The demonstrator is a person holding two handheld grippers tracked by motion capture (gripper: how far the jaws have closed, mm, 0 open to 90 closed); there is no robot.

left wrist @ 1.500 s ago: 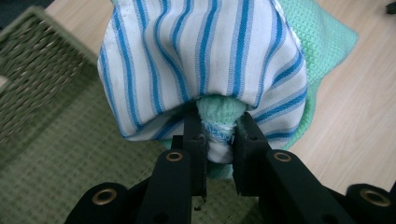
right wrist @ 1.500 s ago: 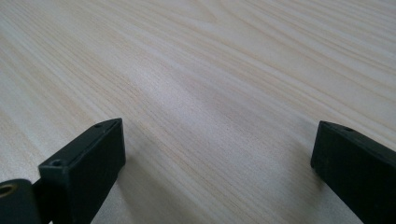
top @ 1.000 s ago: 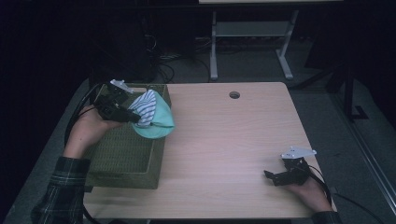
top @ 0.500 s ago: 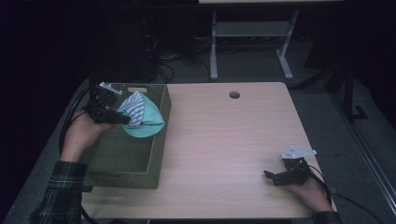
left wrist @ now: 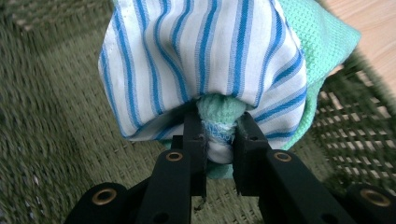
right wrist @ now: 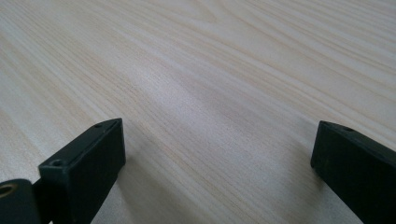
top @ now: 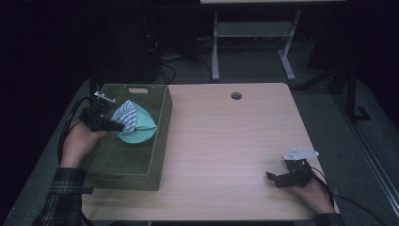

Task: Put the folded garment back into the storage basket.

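The cloth bundle [left wrist: 205, 60], a blue-striped white piece wrapped over a mint-green knit one, is what I have pinched in my left gripper [left wrist: 218, 135]: the two black jaws press on its gathered neck from either side. In the high view the left gripper [top: 101, 117] holds the bundle [top: 134, 123] over the inside of the green woven basket [top: 141, 169], toward its far half. The basket sits at the left end of the table, and its mesh wall [left wrist: 359, 135] shows just behind the cloth. My right gripper [top: 282, 178] rests low at the near right corner, well apart from the basket, its jaws spread wide with only bare wood between them [right wrist: 219, 140]. The table [top: 226, 150] is pale wood grain with a round cable hole [top: 236, 96] near its far edge. Beyond it the room is dark, with cables on the floor [top: 174, 61] and a white metal stand [top: 249, 42].
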